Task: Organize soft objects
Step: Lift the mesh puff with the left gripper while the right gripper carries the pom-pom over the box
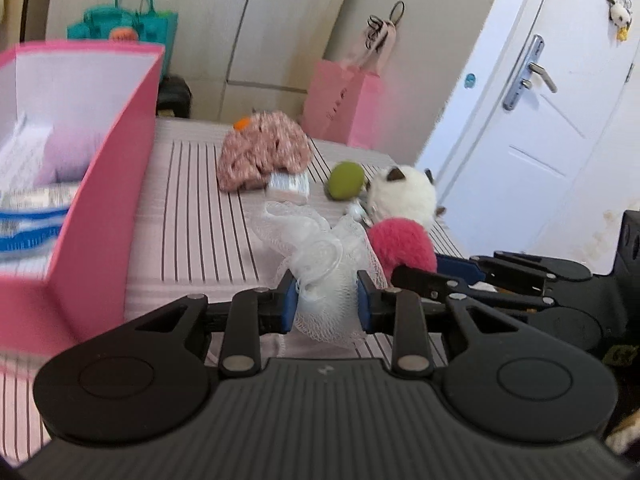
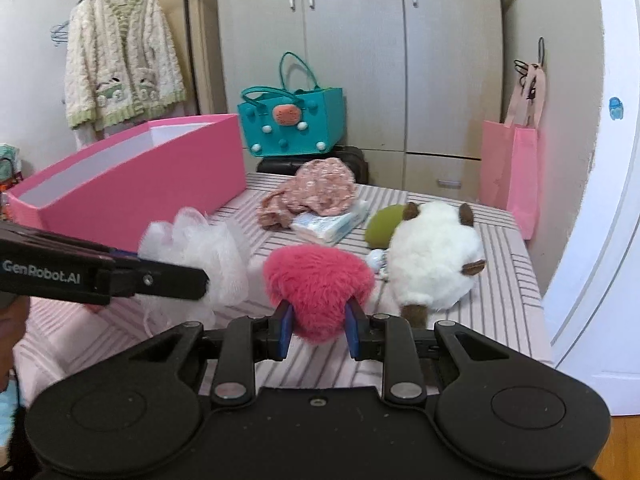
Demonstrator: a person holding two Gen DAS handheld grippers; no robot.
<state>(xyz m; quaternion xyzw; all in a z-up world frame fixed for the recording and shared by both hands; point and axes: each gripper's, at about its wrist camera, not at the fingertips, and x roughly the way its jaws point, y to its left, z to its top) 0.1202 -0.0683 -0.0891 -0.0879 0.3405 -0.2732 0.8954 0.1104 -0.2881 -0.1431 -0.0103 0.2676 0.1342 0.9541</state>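
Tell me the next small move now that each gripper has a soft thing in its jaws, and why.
Probably carry both toward the open pink box and drop them in. The left gripper is shut on the white mesh pouf, and the right gripper is shut on the pink fluffy heart. The box stands open to the left, with other soft things already inside.

This is a bedroom in a home. A bed with a pink striped sheet (image 2: 500, 264) fills the middle, built-in beige wardrobes (image 2: 360, 60) line the wall behind it, and a fluffy cream cardigan (image 2: 120, 56) hangs on a rail. A white door with a lever handle (image 1: 536, 72) stands to the right, and handbags (image 2: 292, 124) sit about.
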